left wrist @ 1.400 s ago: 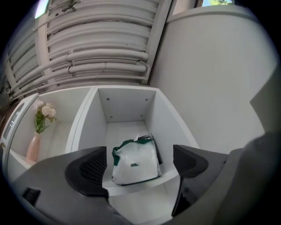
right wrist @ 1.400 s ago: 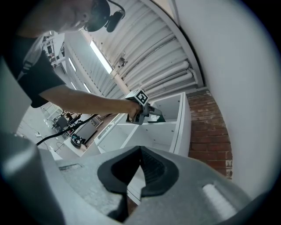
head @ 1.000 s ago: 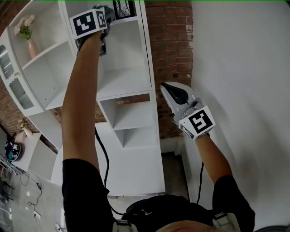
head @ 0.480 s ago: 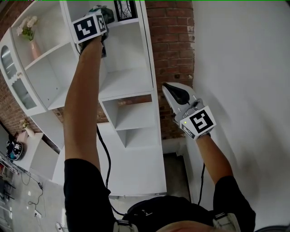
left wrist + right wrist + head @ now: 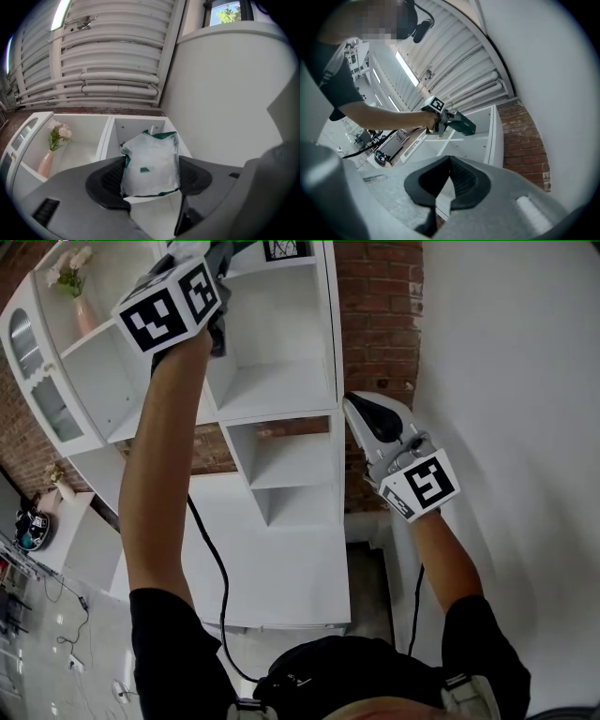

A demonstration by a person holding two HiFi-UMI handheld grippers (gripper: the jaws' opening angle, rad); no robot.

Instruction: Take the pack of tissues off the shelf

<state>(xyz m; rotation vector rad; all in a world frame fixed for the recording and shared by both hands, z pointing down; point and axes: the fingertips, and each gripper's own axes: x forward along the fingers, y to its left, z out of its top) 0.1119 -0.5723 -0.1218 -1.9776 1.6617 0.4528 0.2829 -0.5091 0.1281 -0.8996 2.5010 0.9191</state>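
Observation:
The pack of tissues point(image 5: 152, 164), clear plastic with green ends, is pinched between the two dark pads of my left gripper point(image 5: 151, 180), which is shut on it. It hangs in the air in front of the top compartment point(image 5: 140, 127) of the white shelf unit point(image 5: 281, 390). In the right gripper view the green pack point(image 5: 464, 124) sticks out of the left gripper point(image 5: 449, 117) at arm's length. In the head view the left gripper's marker cube point(image 5: 169, 306) is raised high and the pack is cut off by the top edge. My right gripper point(image 5: 354, 409) hangs shut and empty beside the shelf, near the brick wall.
A pink vase with flowers point(image 5: 75, 287) stands on the left shelf section. A dark wire holder point(image 5: 286, 249) stands on the top right shelf. A brick wall point(image 5: 375, 315) and a white wall point(image 5: 506, 381) lie to the right. Cables run along the floor at the left.
My left gripper has drawn back from the top shelf compartment towards me with the pack in it. The right gripper has barely moved.

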